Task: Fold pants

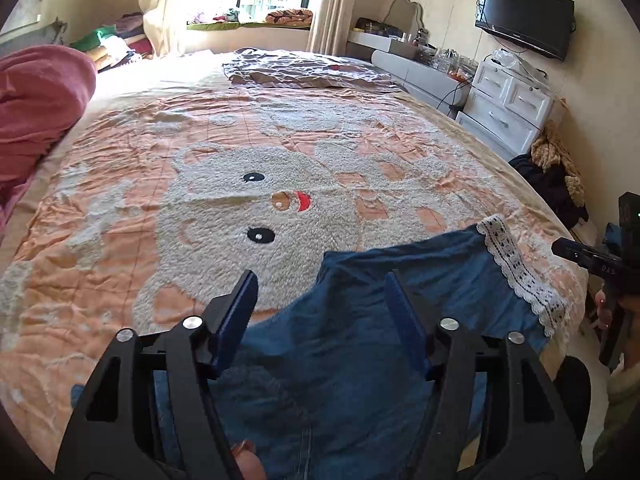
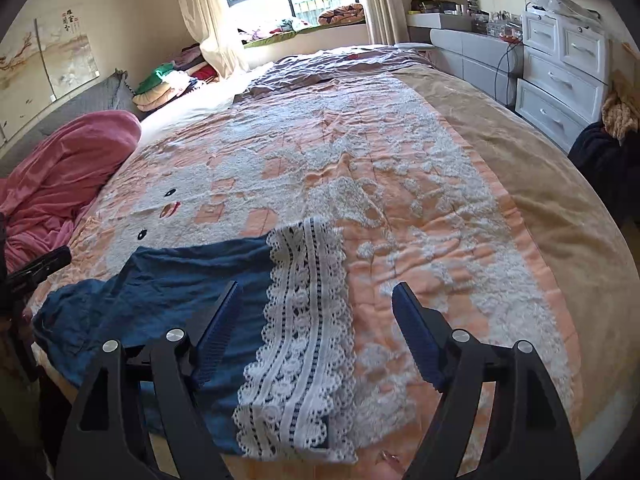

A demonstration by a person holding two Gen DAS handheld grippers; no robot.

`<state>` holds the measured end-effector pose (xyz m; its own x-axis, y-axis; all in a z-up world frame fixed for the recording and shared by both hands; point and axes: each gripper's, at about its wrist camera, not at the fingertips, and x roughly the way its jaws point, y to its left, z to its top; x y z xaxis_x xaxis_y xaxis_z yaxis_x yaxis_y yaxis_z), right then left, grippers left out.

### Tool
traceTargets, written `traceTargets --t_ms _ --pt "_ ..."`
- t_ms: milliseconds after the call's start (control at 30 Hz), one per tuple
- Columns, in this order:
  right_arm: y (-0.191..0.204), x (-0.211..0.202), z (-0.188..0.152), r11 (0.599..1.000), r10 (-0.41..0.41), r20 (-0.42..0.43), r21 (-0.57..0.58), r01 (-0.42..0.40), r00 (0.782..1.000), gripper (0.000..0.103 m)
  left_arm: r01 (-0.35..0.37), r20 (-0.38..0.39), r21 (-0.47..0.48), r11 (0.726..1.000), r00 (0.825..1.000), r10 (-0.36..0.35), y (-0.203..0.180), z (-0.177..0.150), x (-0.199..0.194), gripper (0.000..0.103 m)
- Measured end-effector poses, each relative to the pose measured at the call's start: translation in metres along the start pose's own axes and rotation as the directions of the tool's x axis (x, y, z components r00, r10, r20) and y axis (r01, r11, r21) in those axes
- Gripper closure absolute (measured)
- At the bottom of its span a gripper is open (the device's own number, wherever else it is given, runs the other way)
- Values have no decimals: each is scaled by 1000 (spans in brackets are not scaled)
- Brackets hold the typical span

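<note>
Blue pants point(image 1: 400, 292) with a white lace hem point(image 1: 516, 272) lie flat on the bed's near edge. My left gripper point(image 1: 322, 284) is open and empty, held just above the pants' blue cloth at the waist end. My right gripper point(image 2: 318, 294) is open and empty, hovering over the lace hem point(image 2: 304, 320) at the other end of the pants point(image 2: 172, 280). The right gripper also shows at the right edge of the left wrist view point(image 1: 592, 260). The left gripper shows at the left edge of the right wrist view point(image 2: 36, 268).
The bed carries an orange and white fleecy blanket point(image 1: 224, 200) with a bear face. A pink quilt point(image 1: 36, 108) is heaped at the left. A grey folded cover point(image 1: 304, 68) lies at the far end. White drawers point(image 1: 508, 108) and dark clothes point(image 1: 552, 188) stand right of the bed.
</note>
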<state>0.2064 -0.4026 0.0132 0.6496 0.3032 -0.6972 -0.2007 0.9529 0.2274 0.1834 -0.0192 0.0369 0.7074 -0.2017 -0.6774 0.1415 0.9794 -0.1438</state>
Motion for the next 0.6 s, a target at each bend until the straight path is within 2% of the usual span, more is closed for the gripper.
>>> traceTargets --t_ms 200,300,433,500,533,600 --pt "-16 -11 -45 993 8 -86 116 2 996 27 -69 -26 6 998 997 69 15 -48 -31 40" --pt "-19 -14 -63 984 54 -100 176 -35 993 30 -103 -44 37 994 994 105 19 -73 -35 40" --pt "-13 -7 -69 981 77 -114 187 -54 990 54 -181 -88 21 983 979 182 35 -87 -26 40" --pt "-7 3 -70 983 88 -146 174 -62 985 63 -187 -111 13 982 976 187 40 -92 -21 40" --pt "-4 6 -72 986 74 -157 161 -48 985 75 -182 -128 2 983 975 181 43 -94 -18 40" --pt "2 6 -75 992 54 -157 117 -35 986 80 -180 -149 -5 984 973 177 48 -101 -15 40"
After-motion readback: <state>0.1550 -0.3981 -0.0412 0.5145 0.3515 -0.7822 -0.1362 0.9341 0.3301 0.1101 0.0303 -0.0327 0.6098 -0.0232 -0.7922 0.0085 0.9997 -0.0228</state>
